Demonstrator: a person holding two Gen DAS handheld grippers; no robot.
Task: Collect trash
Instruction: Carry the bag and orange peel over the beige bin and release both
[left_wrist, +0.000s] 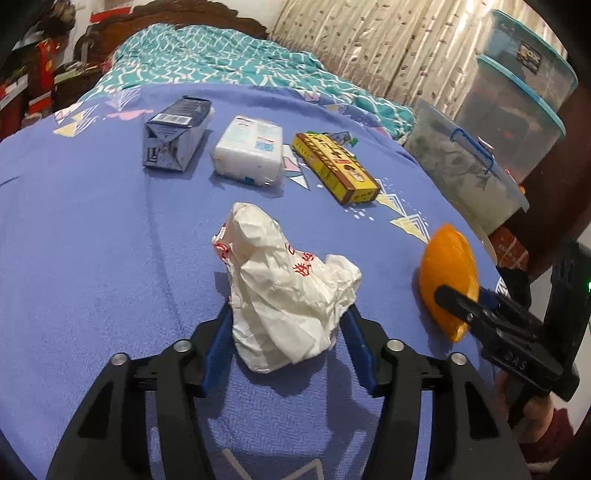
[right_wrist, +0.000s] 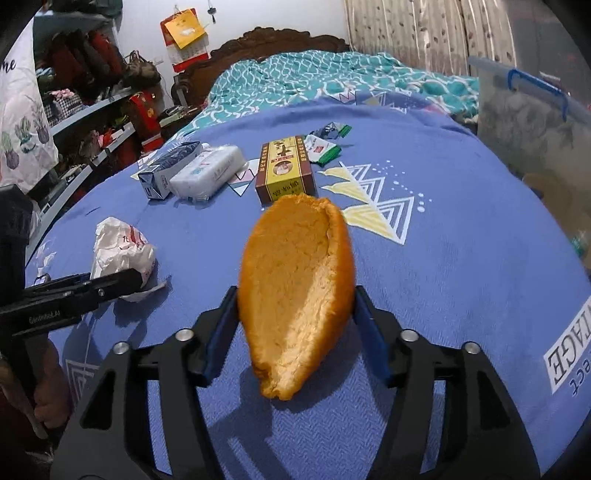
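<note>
Right claw (right_wrist: 295, 306) grips orange peel (right_wrist: 295, 291) — boxes (three (right_wrist: 286, 168)) beyond.

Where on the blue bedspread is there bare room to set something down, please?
Free: the wide stretch left of the crumpled white bag and in front of the dark blue carton; also the patch right of the orange peel, past the triangle print. Crowded: the far row of carton, white pack and yellow box.

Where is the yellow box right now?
In the right wrist view the yellow box lies on the blue blanket, just beyond the orange peel, right of the white packet.
</note>
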